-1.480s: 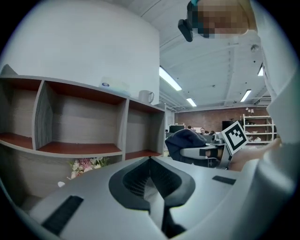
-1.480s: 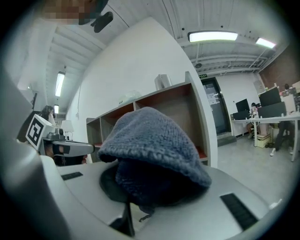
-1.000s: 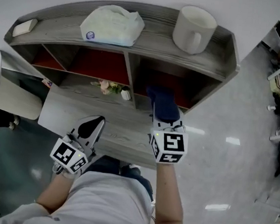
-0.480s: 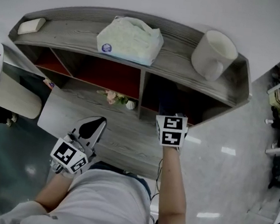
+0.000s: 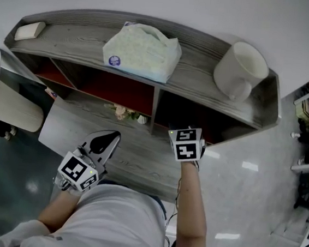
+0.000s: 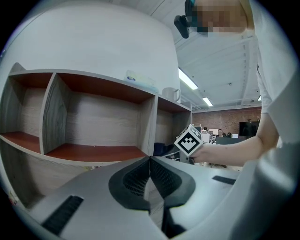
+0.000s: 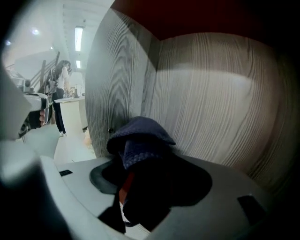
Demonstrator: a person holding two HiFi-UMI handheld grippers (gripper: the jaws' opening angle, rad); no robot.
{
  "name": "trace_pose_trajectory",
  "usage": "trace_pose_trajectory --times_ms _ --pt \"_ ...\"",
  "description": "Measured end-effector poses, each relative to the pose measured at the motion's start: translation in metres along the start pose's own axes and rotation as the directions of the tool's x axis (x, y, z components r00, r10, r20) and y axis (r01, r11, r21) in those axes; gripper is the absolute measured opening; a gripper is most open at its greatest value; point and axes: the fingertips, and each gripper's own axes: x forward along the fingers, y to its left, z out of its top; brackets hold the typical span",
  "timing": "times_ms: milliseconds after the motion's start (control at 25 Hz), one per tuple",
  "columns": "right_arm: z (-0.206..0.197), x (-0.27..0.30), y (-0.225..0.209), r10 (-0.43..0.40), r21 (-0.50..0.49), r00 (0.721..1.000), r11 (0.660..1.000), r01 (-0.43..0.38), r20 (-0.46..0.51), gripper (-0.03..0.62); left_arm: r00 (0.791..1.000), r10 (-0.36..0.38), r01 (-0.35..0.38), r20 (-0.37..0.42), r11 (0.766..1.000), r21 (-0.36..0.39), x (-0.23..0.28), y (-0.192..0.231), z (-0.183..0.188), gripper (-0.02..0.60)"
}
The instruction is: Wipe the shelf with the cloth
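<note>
The grey wooden shelf point(image 5: 81, 33) has red-lined compartments under its top board. My right gripper point(image 7: 143, 173) reaches into the dark lower right compartment; in the head view only its marker cube point(image 5: 187, 144) shows. The dark blue cloth point(image 7: 140, 140) lies bunched between its jaws, close to the compartment's back wall. The jaws have just been opening and stand apart, no longer clamped on the cloth. My left gripper point(image 5: 109, 137) hovers over the grey surface in front of the shelf, shut and empty, its tips point(image 6: 150, 159) touching.
On the shelf top lie a tissue pack point(image 5: 142, 51), a white mug point(image 5: 240, 70) and a small beige block point(image 5: 30, 30). A small flower ornament point(image 5: 125, 112) sits in the middle compartment. A grey tabletop point(image 5: 139, 162) spreads in front; a white seat point(image 5: 10, 110) stands at the left.
My right gripper has pushed forward and down into the lower right compartment, so the cloth no longer shows in the head view. The left gripper drifted slightly.
</note>
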Motion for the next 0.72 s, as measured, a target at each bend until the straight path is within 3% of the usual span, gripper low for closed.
trace_pose_trajectory --times_ms 200,400,720 --pt "0.014 -0.024 0.004 0.026 -0.024 0.998 0.999 -0.025 0.062 0.264 1.000 -0.021 0.021 -0.020 1.000 0.005 0.013 -0.001 -0.003 0.015" --pt "0.047 -0.036 0.014 0.036 -0.124 0.987 0.992 -0.016 0.160 0.264 0.999 -0.031 0.031 -0.030 1.000 0.007 0.020 -0.004 -0.006 0.017" --pt "0.032 0.019 0.010 -0.030 -0.377 1.000 0.926 0.025 -0.008 0.206 0.999 -0.013 0.013 -0.032 1.000 0.010 0.017 0.000 -0.007 0.015"
